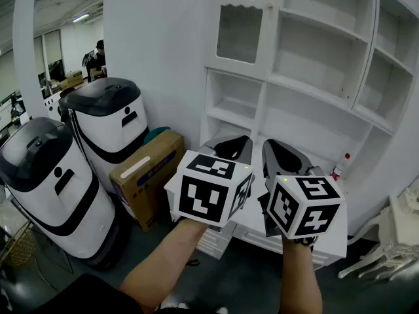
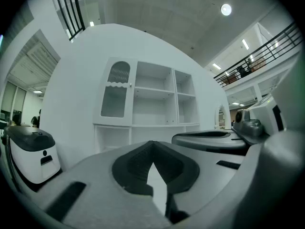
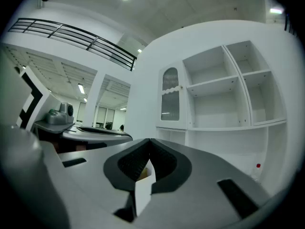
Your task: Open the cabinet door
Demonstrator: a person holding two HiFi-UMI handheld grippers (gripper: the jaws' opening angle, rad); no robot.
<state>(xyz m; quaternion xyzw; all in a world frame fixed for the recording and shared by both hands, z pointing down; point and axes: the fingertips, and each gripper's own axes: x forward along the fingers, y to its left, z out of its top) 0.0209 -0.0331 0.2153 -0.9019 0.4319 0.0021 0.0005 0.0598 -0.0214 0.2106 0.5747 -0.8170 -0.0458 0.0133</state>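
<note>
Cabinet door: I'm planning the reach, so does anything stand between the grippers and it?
Nothing visible does. From the left gripper and the right gripper, both shut and empty, the cabinet door shows across open air. The white machines and cardboard box stand off to the left.

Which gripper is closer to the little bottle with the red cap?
Right. The right gripper is just left of the bottle; the left gripper is farther left, on the right one's other side.

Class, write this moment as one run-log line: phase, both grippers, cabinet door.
phase: pre-contact | left gripper: shut, empty | right gripper: shut, empty | cabinet door: closed
</note>
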